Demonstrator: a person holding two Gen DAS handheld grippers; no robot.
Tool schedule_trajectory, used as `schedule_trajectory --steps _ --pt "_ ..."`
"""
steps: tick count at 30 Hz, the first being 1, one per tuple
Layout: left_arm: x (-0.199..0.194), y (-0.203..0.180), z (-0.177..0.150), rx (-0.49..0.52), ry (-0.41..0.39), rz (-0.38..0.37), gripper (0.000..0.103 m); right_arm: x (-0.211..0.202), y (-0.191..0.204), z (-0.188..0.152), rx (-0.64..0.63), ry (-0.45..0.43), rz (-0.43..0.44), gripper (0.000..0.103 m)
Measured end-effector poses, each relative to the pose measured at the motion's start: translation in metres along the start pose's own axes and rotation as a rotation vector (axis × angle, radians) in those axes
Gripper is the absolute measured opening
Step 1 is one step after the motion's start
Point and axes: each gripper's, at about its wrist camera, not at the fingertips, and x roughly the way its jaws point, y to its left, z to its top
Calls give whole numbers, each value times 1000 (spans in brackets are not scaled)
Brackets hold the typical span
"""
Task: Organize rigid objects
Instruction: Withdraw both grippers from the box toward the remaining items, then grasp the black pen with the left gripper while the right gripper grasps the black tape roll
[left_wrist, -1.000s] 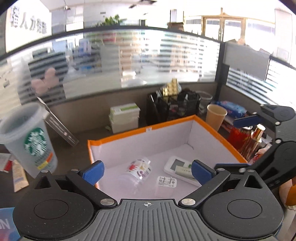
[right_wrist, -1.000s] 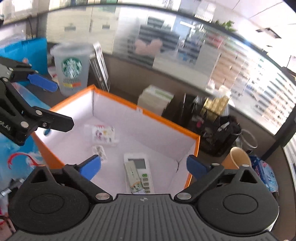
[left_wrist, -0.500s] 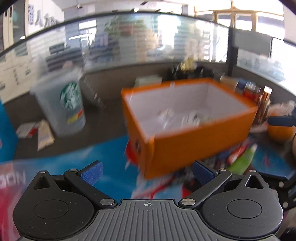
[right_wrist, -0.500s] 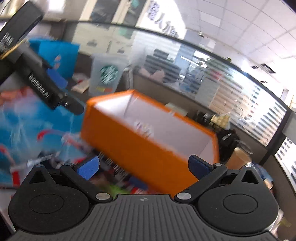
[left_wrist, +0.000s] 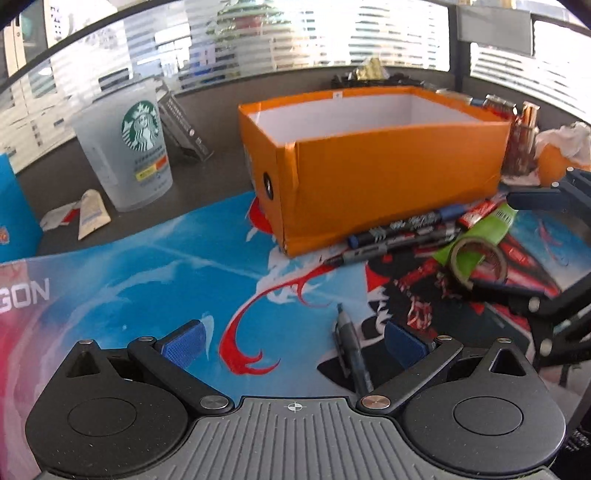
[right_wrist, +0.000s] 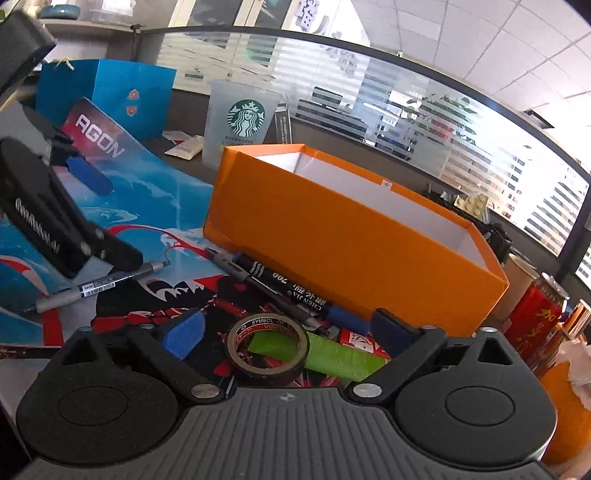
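- Tape roll (right_wrist: 267, 346) lies flat on the printed desk mat (right_wrist: 155, 199), directly ahead of the right gripper (right_wrist: 286, 328) and between its two blue pads; it is the closest loose thing to either tool.
- Right gripper's jaws stand wide and have just been closing a little; the roll sits in the gap, but neither pad presses on it, so nothing is held.
- Being a ring, the roll has no long axis to line up with; my reading is that the coming move only needs the pads lowered to either side of its rim before they close.
- Green tube (right_wrist: 332, 356) lies under the roll's far edge and runs off toward the right pad, so a low grab could catch it as well.
- Left gripper (left_wrist: 291, 341) hovers over the mat with its jaws wide and empty; a grey pen (left_wrist: 351, 350) lies just inside its right pad, its long axis running roughly along the gripper's line of sight.
- In the left wrist view the tape roll (left_wrist: 476, 262) is farther off and to the right, so the right hand is the nearer one for it.
- Beyond the roll, two dark markers (right_wrist: 291, 291) lie side by side along the foot of the orange box (right_wrist: 332, 251), almost touching its wall.
- Orange box stands open-topped just behind them, its white inside visible but its contents hidden from this low angle; I take it to be where the roll belongs.
- Farthest back, a plastic cup (right_wrist: 242, 122) stands upright behind the box's left corner.
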Motion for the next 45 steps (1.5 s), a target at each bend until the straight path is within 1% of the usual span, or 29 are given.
schedule_trajectory --steps 1,3,5,6,8,10,15,17,18,19,20,21,22,23,24,25,28,32,34,37,45 --pt "1 0 -2 -5 8 -3 103 1 -1 -1 9 1 9 85" --pt "5 0 -6 -20 31 -26 103 3 -1 -3 19 3 24 82" --pt "9 -2 -10 -24 50 -65 103 7 -1 -5 30 12 35 72" --pt "9 -4 -11 -20 54 -72 103 9 -2 -6 41 18 38 70" --pt "11 -7 -13 -13 56 -83 103 12 -5 -9 73 32 55 70" --pt "12 -6 -14 -31 56 -101 102 15 -7 -11 103 36 66 69" --pt "12 -6 -18 -35 4 -101 99 19 -2 -14 90 63 68 69" --pt "10 -6 -18 -30 -16 -108 91 19 0 -13 84 60 70 66" --pt "9 -7 -18 -25 -28 -114 79 18 0 -13 86 59 74 64" --pt "7 -8 -18 -18 -42 -124 61 19 1 -13 81 57 74 57" --pt "5 -9 -18 -9 -54 -130 52 18 2 -12 73 58 63 53" --pt "3 -11 -18 1 -60 -140 40 19 3 -12 67 60 55 53" --pt "2 -13 -19 10 -64 -149 30 19 3 -11 71 63 53 53" --pt "1 -15 -19 17 -67 -154 25 19 2 -11 82 65 52 53" --pt "1 -16 -19 23 -69 -156 16 18 1 -11 89 67 52 53" --pt "-1 -18 -20 28 -69 -158 14 18 1 -11 89 67 49 53" --pt "-1 -20 -20 24 -64 -149 13 18 1 -11 99 69 49 52" --pt "-2 -12 -17 -11 -53 -126 13 16 -1 -11 113 73 50 52" --pt "-5 -8 -15 -30 -58 -129 13 14 -2 -11 120 72 49 52" --pt "-12 -5 -11 -34 -83 -118 13 10 -4 -10 128 61 44 52" --pt "-31 0 5 -45 -146 -121 13 0 -8 -3 131 21 25 52"
